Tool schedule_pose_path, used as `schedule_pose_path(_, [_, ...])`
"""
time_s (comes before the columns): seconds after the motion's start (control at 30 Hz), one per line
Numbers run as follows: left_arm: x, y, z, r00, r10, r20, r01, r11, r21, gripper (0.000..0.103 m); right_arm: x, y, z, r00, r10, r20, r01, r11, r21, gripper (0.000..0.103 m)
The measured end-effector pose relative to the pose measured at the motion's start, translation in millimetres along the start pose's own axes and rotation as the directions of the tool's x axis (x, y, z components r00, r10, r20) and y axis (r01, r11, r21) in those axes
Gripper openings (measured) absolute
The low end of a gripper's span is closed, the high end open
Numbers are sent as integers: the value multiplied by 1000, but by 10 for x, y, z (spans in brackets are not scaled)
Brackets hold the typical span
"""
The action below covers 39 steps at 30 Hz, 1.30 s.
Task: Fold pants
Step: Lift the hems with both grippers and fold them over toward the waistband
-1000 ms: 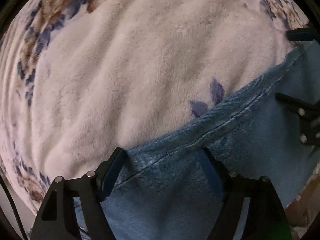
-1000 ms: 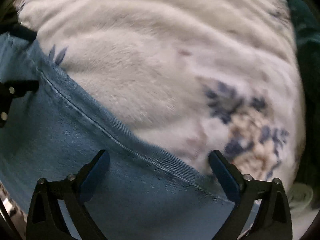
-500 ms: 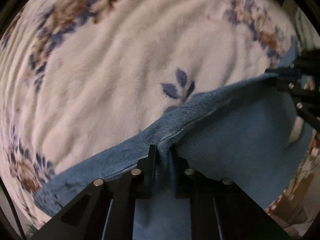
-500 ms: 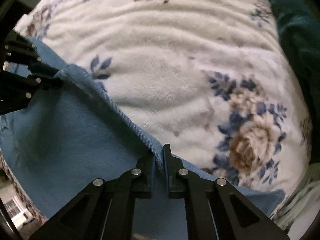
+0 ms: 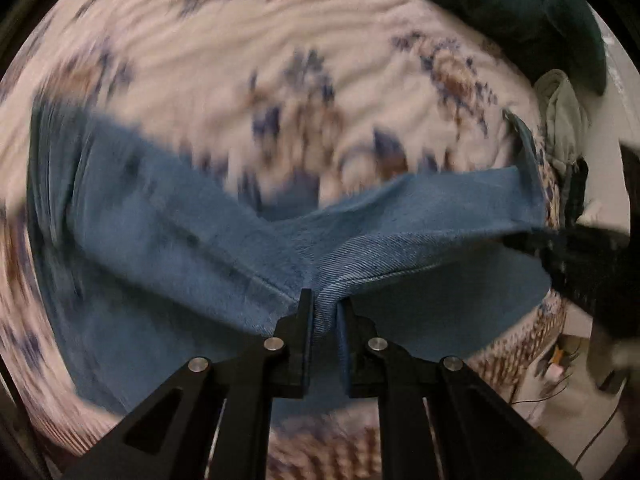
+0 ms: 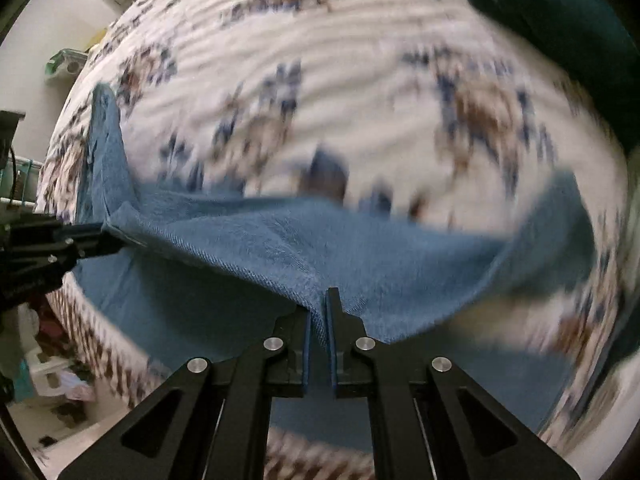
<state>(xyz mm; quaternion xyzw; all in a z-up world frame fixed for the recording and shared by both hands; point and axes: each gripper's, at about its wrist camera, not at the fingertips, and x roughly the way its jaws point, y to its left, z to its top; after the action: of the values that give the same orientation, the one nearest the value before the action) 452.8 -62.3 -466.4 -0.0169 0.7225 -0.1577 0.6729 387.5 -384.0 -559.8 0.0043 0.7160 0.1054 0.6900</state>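
Note:
Blue denim pants (image 5: 168, 240) lie across a white floral blanket (image 5: 240, 60) on a bed. My left gripper (image 5: 323, 306) is shut on a pinched edge of the denim, and the cloth rises in a ridge to its tips. In the right wrist view the pants (image 6: 400, 264) hang lifted above the blanket (image 6: 340, 80), with my right gripper (image 6: 320, 300) shut on their edge. Each gripper shows at the side of the other's view, the right gripper (image 5: 560, 248) and the left gripper (image 6: 92, 240), both clamped on the same stretched hem. Both views are blurred.
A dark green pillow or cover (image 5: 520, 12) lies at the blanket's far right, also as green cover (image 6: 568, 40). Pale crumpled clothes (image 5: 560, 120) sit by it. The bed's edge drops to a cluttered floor (image 6: 60, 380) at the lower left, with cables on the floor (image 5: 560, 360).
Both grippers went from open over the pants' edge to shut on it, then lifted the denim off the blanket. More of the bed and room now shows.

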Motion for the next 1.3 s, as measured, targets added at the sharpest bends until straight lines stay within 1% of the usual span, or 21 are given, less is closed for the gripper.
schedule_pose_path(0.1, [390,89,-502,997,12,-80,-20,995,-100,8,149,231,-637,997,0,-73,3,999,43,7])
schedule_pose_path(0.13, [490,122,-599,995,12,-96,-23,993,-119,8,306,264,-796,994,-7,-112,13,999,50,7])
schedule_pose_path(0.2, [858,182,-750,988,34,-147,-54,990,-131,9,566,318,-1031,989,-43,-142,52,997,64,10])
schedule_pose_path(0.27, [1087,207,-764,985,61,-163,-85,986,-142,9,815,357,-1137,981,-71,-178,86,993,79,10])
schedule_pose_path(0.4, [1106,201,-671,985,64,-160,-94,977,-191,11,995,312,-1111,975,-79,-207,110,983,144,16])
schedule_pose_path(0.47, [1025,139,-650,988,73,-137,-99,976,-194,12,968,245,-1093,977,-61,-204,100,978,185,34])
schedule_pose_path(0.5, [991,112,-657,989,82,-126,-105,976,-190,12,938,215,-1091,978,-56,-201,98,974,202,51])
schedule_pose_path(0.53, [936,56,-661,987,109,-115,-129,976,-177,15,893,189,-1091,979,-58,-197,100,972,212,75])
schedule_pose_path(0.57, [887,16,-662,986,129,-103,-146,974,-172,20,854,180,-1093,979,-61,-192,103,971,214,84])
schedule_pose_path(0.6, [841,-15,-665,987,137,-86,-150,974,-172,36,778,173,-1099,982,-64,-177,102,972,213,86])
schedule_pose_path(0.63, [765,-54,-655,988,144,-62,-153,973,-172,59,715,173,-1107,983,-77,-169,112,972,207,86])
schedule_pose_path(0.67, [678,-96,-637,988,151,-38,-155,973,-173,74,673,177,-1115,982,-92,-165,125,972,199,86])
schedule_pose_path(0.7, [586,-134,-620,989,148,-9,-147,973,-177,96,618,174,-1114,981,-108,-160,138,972,193,86])
schedule_pose_path(0.83, [286,-217,-559,985,165,52,-152,968,-201,96,399,134,-1144,981,-121,-149,151,967,205,86])
schedule_pose_path(0.9, [134,-158,-550,984,163,77,-141,962,-236,96,293,84,-1100,985,-96,-143,127,966,227,87])
schedule_pose_path(1.0, [-102,7,-413,971,207,122,-167,947,-273,96,71,-99,-1005,992,-74,-105,102,950,294,87])
schedule_pose_path(1.07, [-205,140,-247,956,260,134,-211,931,-297,96,-63,-357,-855,993,-89,-75,110,924,365,87])
schedule_pose_path(1.13, [-190,269,-60,945,297,137,-243,918,-314,96,-83,-698,-658,989,-133,-66,148,894,422,87])
schedule_pose_path(1.2, [-100,362,171,919,370,134,-315,897,-311,96,23,-1037,-367,984,-169,-65,180,870,459,87])
schedule_pose_path(1.23, [-51,406,257,908,398,130,-344,886,-313,96,93,-1177,-241,976,-205,-76,216,853,474,87])
schedule_pose_path(1.3, [-11,513,346,891,440,114,-389,868,-307,96,325,-1343,-28,971,-223,-87,237,834,498,87])
